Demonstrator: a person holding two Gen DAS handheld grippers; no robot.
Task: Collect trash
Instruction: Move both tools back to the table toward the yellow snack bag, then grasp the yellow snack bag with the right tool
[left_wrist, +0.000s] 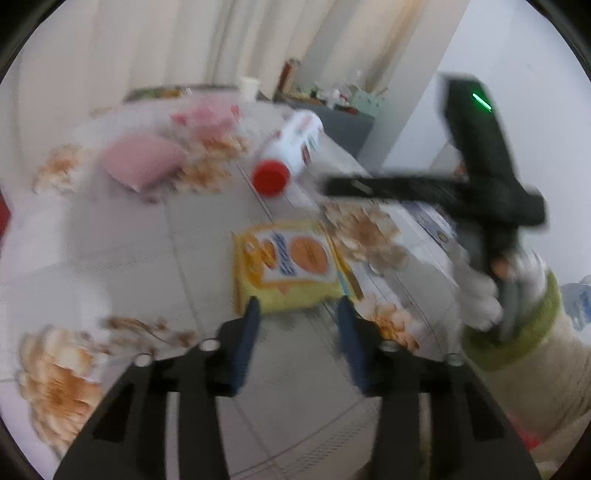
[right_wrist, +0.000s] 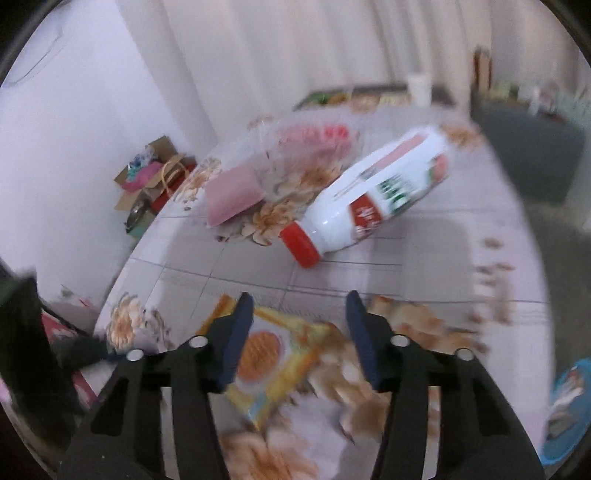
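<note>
**Both tools hover with jaws apart over a littered tabletop**

Blue-padded fingers (left_wrist: 248, 332) of the left tool (left_wrist: 299, 317) stand apart just short of a yellow wrapper (left_wrist: 291, 264) that lies flat on the flowered tabletop (left_wrist: 110, 258); nothing sits between them. Far left of the wrapper, a pink packet (left_wrist: 142, 162) lies well apart from it, with a clear bag (left_wrist: 207, 118) printed in red behind it. Right of the packet, a white bottle (left_wrist: 295, 147) lies on its side, its red cap (left_wrist: 270, 178) turned toward the camera. Farthest right, a gloved hand (left_wrist: 487, 291) grips the handle of the right tool's black body.

From the right wrist, the right tool (right_wrist: 300, 314) also shows its jaws apart and empty, above the wrapper (right_wrist: 273, 354). A cardboard box (right_wrist: 147, 184) of odds and ends sits on the floor at far left. The packet (right_wrist: 232, 195), the bag (right_wrist: 314, 136) and the bottle (right_wrist: 380, 195) lie beyond the fingertips. A blue bin (right_wrist: 567, 406) shows at the right edge. Both views are blurred.
</note>
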